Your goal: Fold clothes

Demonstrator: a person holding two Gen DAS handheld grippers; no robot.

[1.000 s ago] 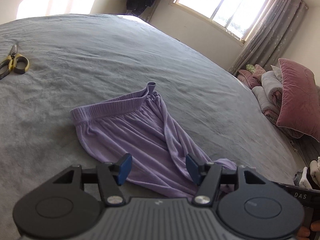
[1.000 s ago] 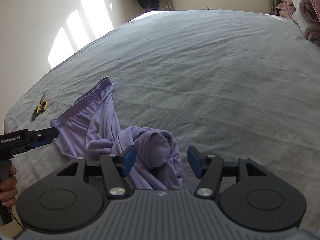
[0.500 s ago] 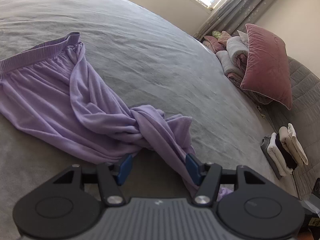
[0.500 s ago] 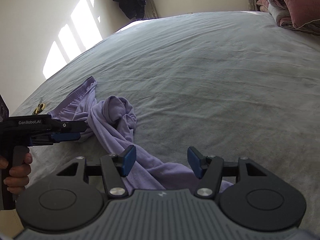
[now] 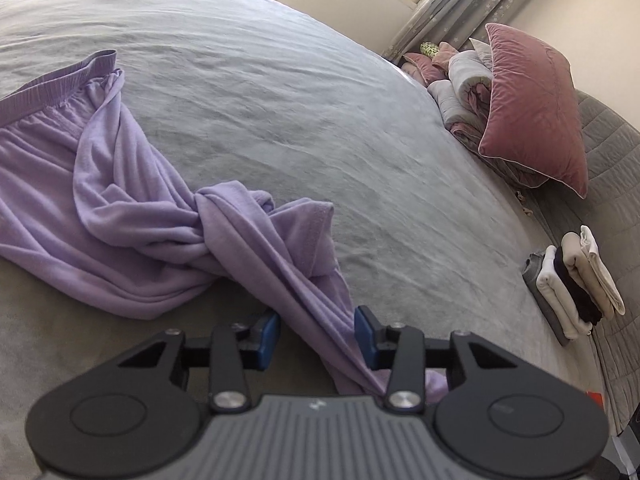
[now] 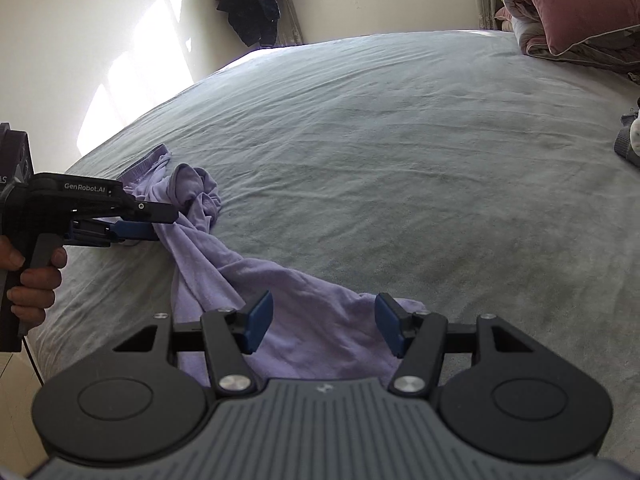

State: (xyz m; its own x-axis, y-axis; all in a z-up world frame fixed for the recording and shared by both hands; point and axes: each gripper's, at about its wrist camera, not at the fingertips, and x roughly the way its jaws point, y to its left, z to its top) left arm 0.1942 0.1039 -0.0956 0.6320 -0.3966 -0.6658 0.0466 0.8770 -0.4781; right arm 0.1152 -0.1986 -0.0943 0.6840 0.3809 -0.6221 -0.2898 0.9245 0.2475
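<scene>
The purple trousers (image 5: 132, 216) lie twisted on the bed (image 5: 320, 100). Both grippers, left (image 5: 316, 334) and right (image 6: 324, 326), stand apart over one leg, probably to untwist it before folding.

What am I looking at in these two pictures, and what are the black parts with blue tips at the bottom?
There is no robot here. A person holds a hand tool with two fingers in each hand, and a camera on each tool looks forward along them. So the left gripper fills the bottom of one picture and the right gripper the bottom of the other. The right camera also sees the left tool from the side, with the person's hand on its handle. On the grey bed lie twisted purple trousers. Both pairs of fingers are open with cloth between them; nothing is gripped. Pillows and folded clothes lie further away.
</scene>
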